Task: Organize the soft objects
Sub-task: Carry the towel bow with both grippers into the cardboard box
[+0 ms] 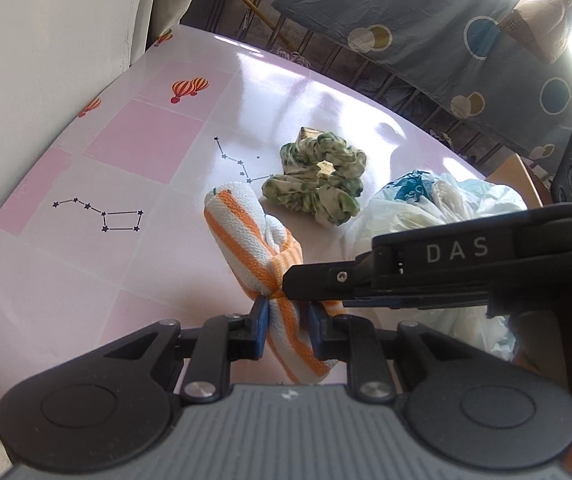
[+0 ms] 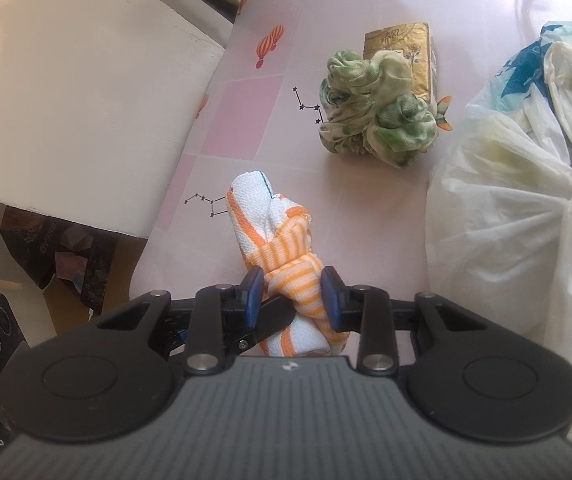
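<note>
On the pink surface [image 1: 158,152]: my two tools meet over one knotted cloth.
Striped towel [image 1: 246,232]: white with orange bands, twisted into a knot, its far end lying toward the star-pattern print on the surface.
Left tool [image 1: 286,316]: I have its blue pads pinching a narrow waist of the striped towel just below the knot.
Right tool [image 2: 291,296]: my pads sit on either side of the orange knot and touch the fabric; I cannot tell how hard they press.
Crossing: in the left view my right tool reaches in from the right, its tip at the towel right above my left pads; in the right view a black finger of the left tool shows under the knot.
Green cloth [image 2: 373,108]: a bunched green-and-white bundle farther out on the surface, well apart from the towel.
Gold packet [image 2: 401,56]: behind the green cloth, touching it.
Plastic bags [image 2: 505,200]: white, tied, on the right side of the surface.
</note>
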`<state>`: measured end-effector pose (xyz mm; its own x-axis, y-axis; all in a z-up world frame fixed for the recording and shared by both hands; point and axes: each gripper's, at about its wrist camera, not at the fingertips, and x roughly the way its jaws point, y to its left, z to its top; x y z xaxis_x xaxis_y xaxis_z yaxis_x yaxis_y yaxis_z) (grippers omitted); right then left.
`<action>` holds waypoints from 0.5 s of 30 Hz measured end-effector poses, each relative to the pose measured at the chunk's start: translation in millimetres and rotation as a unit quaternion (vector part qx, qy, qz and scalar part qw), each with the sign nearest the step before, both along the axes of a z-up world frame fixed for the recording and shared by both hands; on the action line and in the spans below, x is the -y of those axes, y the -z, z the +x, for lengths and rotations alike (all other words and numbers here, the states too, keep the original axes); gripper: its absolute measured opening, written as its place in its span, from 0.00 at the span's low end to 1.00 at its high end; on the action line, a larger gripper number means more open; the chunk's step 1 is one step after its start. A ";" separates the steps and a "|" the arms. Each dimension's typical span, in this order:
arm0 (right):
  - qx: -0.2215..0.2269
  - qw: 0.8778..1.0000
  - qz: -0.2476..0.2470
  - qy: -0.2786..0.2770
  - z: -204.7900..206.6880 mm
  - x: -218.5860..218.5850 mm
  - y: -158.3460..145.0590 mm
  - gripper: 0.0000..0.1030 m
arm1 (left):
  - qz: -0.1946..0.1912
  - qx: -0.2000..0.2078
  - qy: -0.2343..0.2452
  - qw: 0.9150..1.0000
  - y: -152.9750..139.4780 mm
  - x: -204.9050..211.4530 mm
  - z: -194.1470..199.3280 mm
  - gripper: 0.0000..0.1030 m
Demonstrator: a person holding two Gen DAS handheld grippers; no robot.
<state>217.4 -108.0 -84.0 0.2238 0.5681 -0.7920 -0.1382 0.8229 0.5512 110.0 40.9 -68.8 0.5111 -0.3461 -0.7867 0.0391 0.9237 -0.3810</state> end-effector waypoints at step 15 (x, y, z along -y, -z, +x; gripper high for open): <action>0.110 0.988 0.078 0.079 -82.9 95.4 -104.8 0.29 | 0.027 0.116 0.093 0.988 -107.8 70.5 -46.3 0.24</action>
<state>134.6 -203.4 20.8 0.4757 0.6236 -0.6204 -0.1452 0.7513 0.6438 63.7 -29.5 39.0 0.6110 -0.4129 -0.6754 0.2914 0.9106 -0.2930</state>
